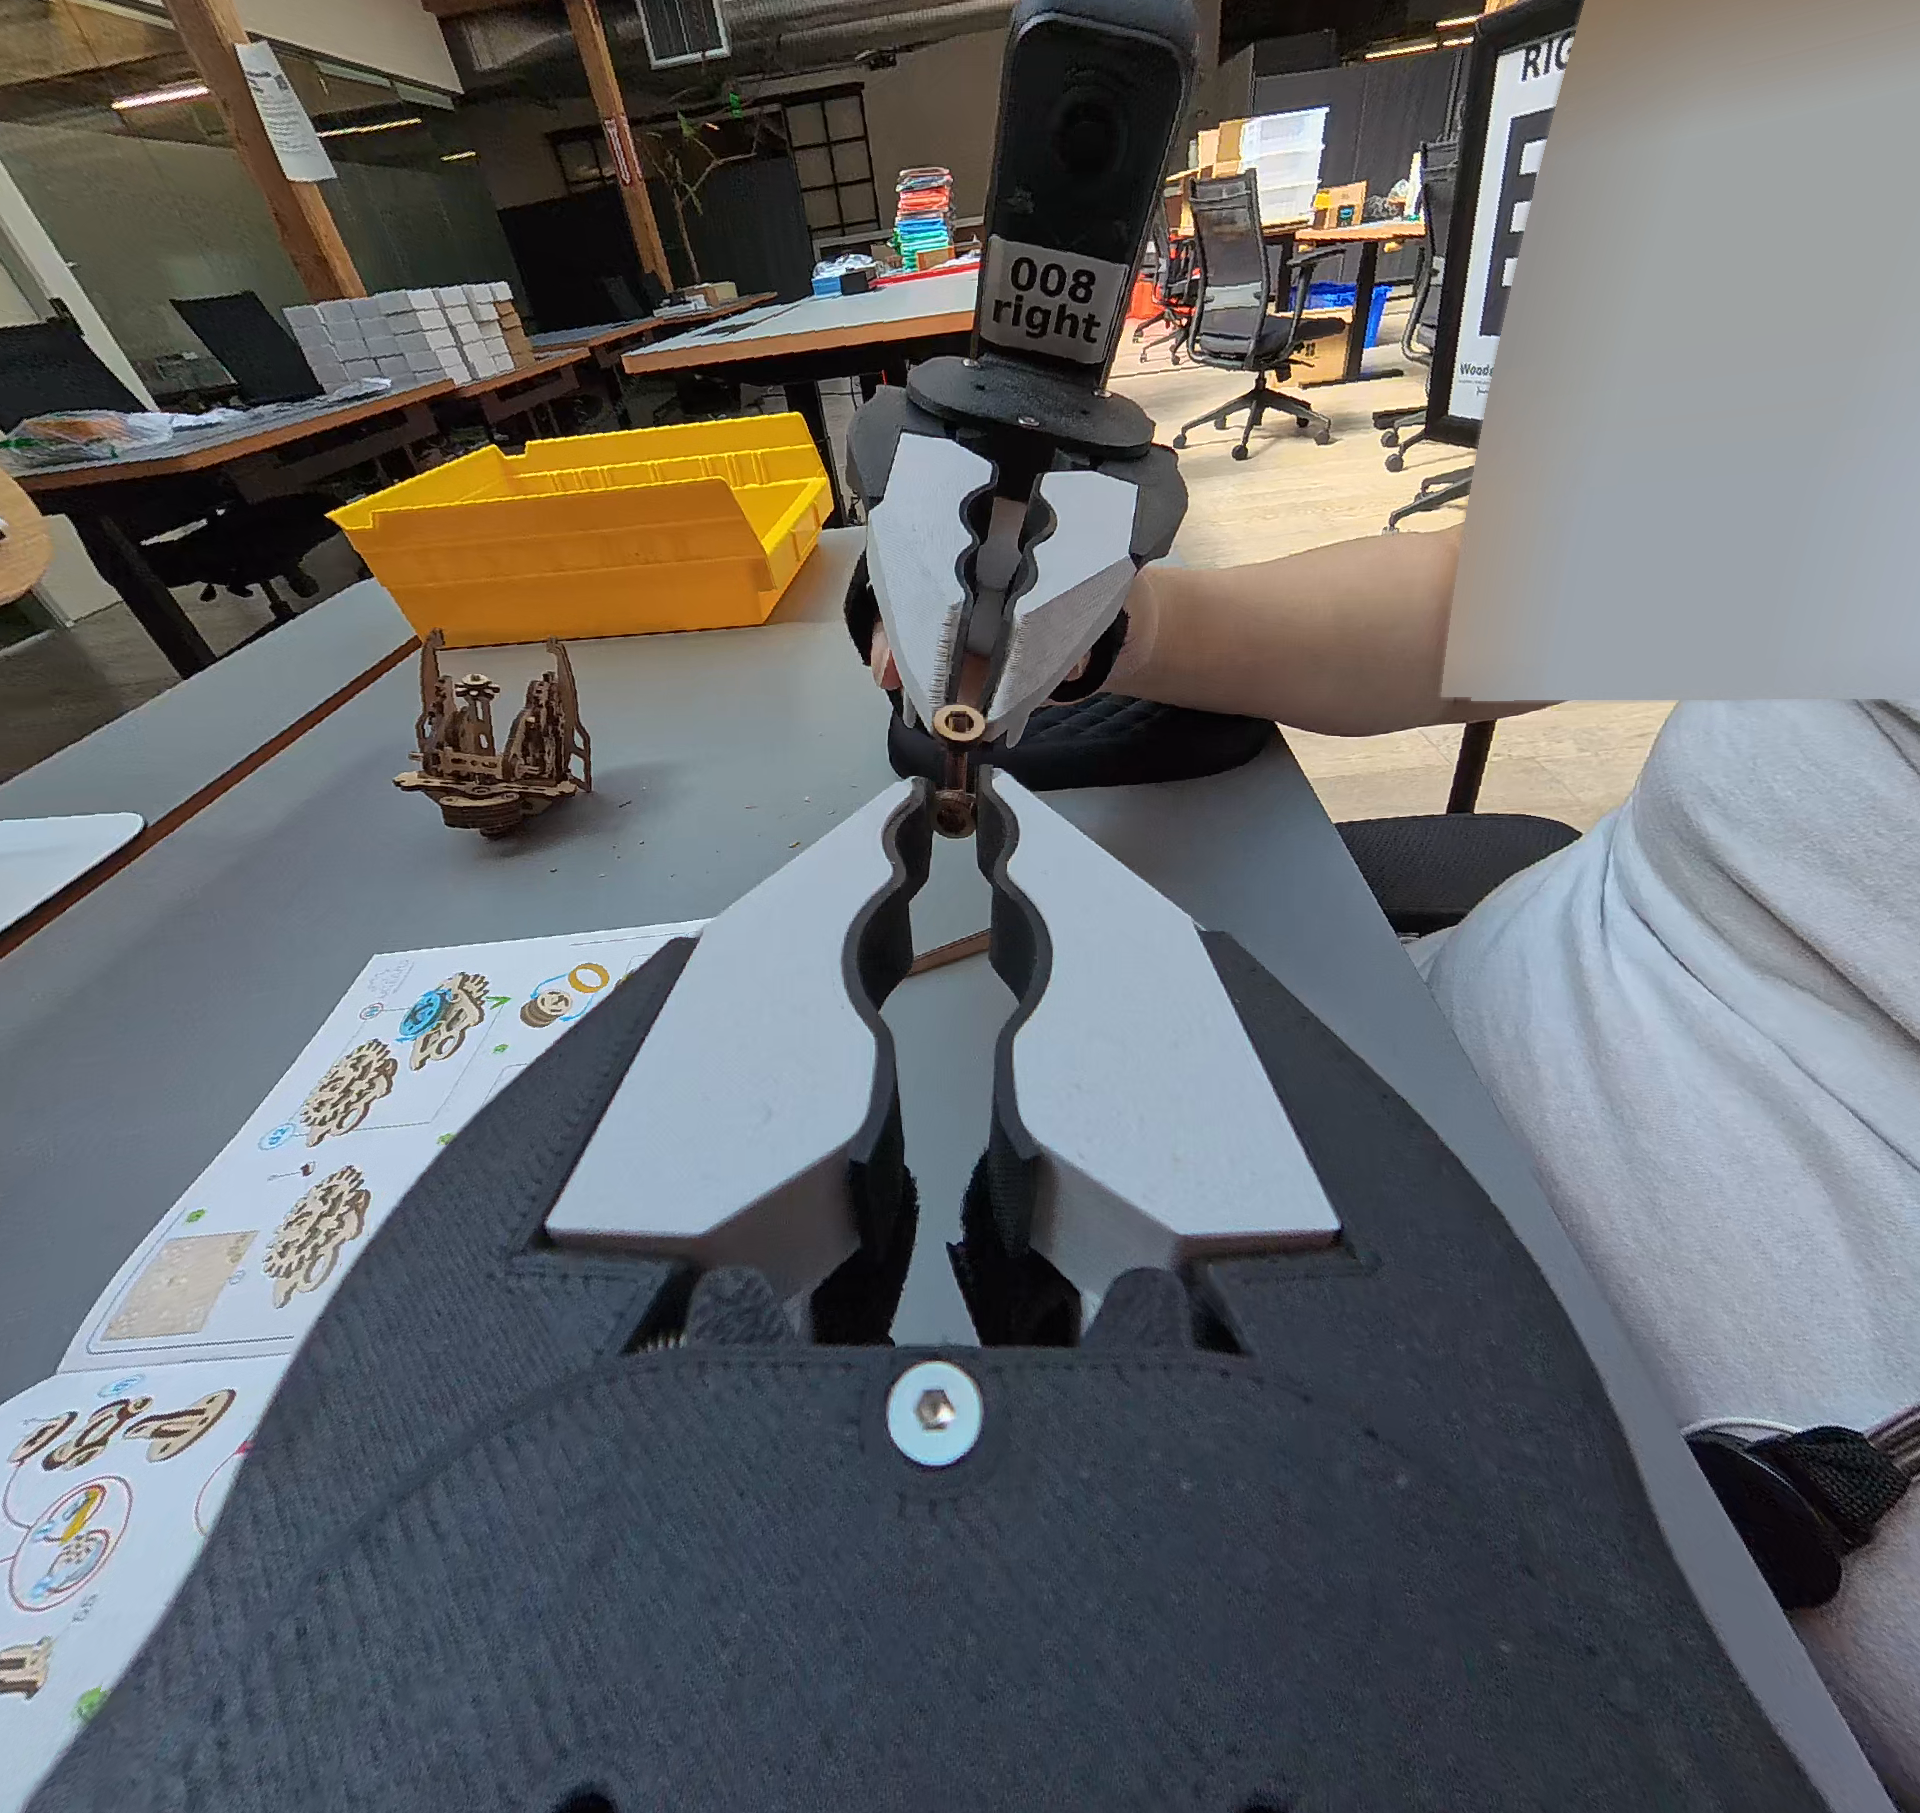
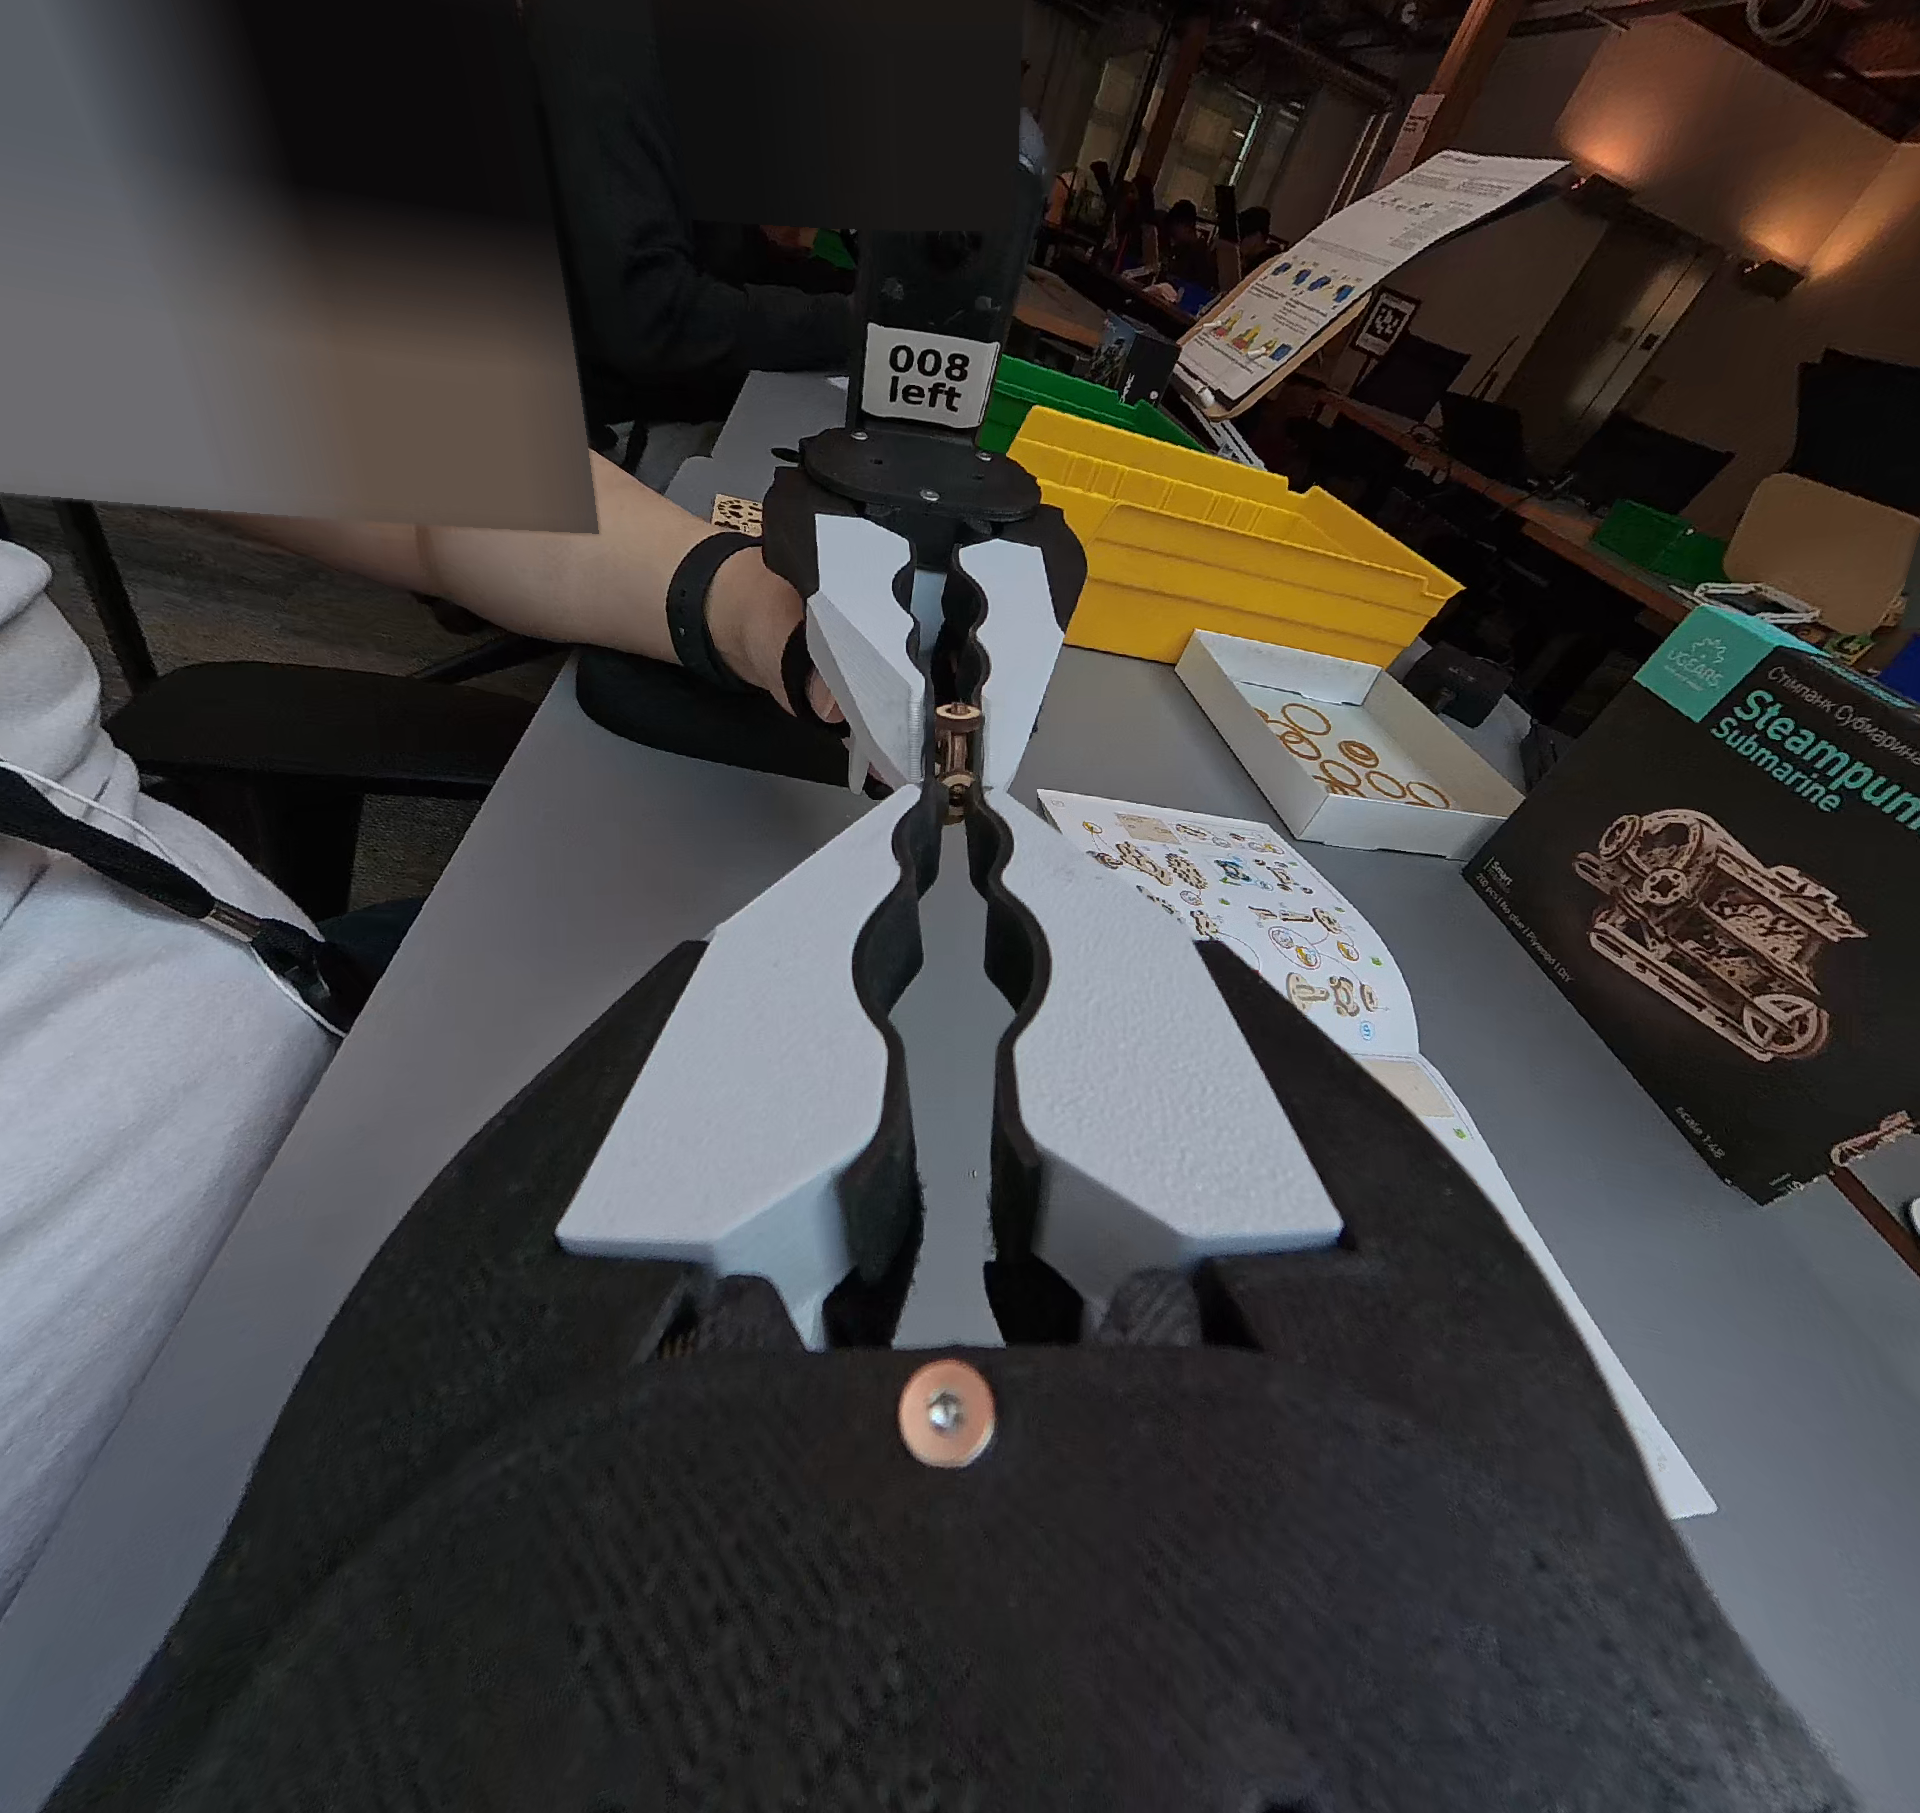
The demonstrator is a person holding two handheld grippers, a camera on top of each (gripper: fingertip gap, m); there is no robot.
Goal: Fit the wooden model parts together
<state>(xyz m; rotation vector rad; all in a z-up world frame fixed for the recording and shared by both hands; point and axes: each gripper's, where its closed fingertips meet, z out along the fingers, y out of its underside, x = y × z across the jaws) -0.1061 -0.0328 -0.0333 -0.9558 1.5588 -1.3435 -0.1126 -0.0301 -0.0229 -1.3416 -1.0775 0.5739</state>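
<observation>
Left wrist view: left gripper (image 1: 951, 813) and right gripper (image 1: 958, 719) clench one upright wooden part (image 1: 953, 766) (tip-to-tip).

Pale laser-cut wooden part (image 1: 953, 771) sits between matt white plastic fingers (image 1: 748, 1046) with black ribbed pads; left of the claw, glossy yellow plastic bin (image 1: 582, 537), smooth grey table (image 1: 260, 880), printed paper sheet (image 1: 343, 1119).
</observation>
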